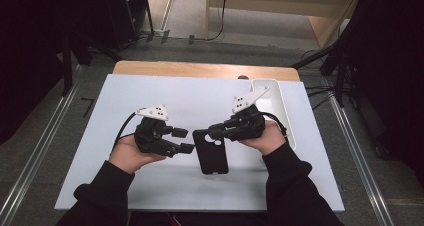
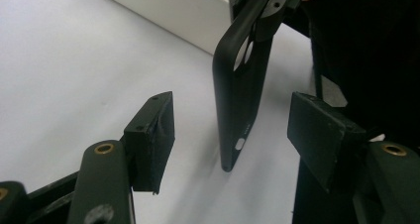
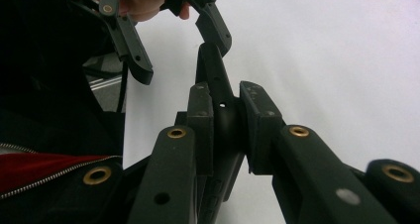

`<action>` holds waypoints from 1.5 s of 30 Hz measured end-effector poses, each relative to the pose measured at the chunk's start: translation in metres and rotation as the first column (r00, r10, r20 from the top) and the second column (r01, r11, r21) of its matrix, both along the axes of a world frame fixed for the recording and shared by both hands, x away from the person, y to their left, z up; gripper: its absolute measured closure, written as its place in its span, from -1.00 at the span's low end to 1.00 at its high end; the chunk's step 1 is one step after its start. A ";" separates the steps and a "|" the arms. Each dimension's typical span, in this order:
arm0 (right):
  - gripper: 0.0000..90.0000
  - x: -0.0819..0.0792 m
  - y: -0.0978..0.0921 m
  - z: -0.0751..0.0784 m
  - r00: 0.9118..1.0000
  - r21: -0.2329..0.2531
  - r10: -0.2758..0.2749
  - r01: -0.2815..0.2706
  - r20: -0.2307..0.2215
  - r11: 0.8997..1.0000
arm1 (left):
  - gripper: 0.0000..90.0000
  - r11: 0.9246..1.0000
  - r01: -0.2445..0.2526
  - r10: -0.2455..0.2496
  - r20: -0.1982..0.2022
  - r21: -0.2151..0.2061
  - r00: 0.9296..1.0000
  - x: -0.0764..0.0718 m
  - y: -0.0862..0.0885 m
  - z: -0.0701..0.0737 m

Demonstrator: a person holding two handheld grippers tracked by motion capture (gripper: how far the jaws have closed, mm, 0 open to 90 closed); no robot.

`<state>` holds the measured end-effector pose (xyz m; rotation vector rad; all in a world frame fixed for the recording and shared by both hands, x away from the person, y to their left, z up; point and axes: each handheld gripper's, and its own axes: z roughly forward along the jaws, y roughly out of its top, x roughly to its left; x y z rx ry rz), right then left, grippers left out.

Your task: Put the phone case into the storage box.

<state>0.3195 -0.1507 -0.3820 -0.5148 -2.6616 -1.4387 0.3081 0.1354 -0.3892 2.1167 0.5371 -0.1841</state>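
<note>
Near the middle of the white table top [image 1: 150, 186], a matte black plastic phone case [image 1: 210, 151] with a round camera opening is held at its upper end, lifted off the surface and hanging edge-on in the left gripper view [image 2: 241, 92]. The case is clamped between the closed-in jaws of the right gripper [image 1: 212, 131], whose pads are pressed against both of its faces in the right gripper view [image 3: 225, 120]. Just beside the case, on its left, the left gripper [image 1: 184, 140] is held with its jaws spread wide and nothing between them. Beyond the case, a white rectangular plastic tray [image 1: 280, 106] is seen.
</note>
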 end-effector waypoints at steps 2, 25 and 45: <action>0.66 0.001 0.001 0.000 1.000 0.005 0.009 -0.009 -0.007 1.000 | -0.23 1.000 0.011 -0.011 0.000 0.004 1.000 0.000 -0.001 0.001; 0.66 -0.001 0.017 -0.007 0.987 0.022 0.153 -0.152 -0.053 0.988 | 0.48 0.993 0.113 -0.111 -0.060 0.032 0.992 0.000 -0.012 -0.001; 0.63 0.002 0.020 -0.010 0.981 0.039 0.155 -0.151 -0.121 0.988 | 0.77 0.991 0.120 -0.113 -0.101 0.068 0.988 0.001 -0.014 0.002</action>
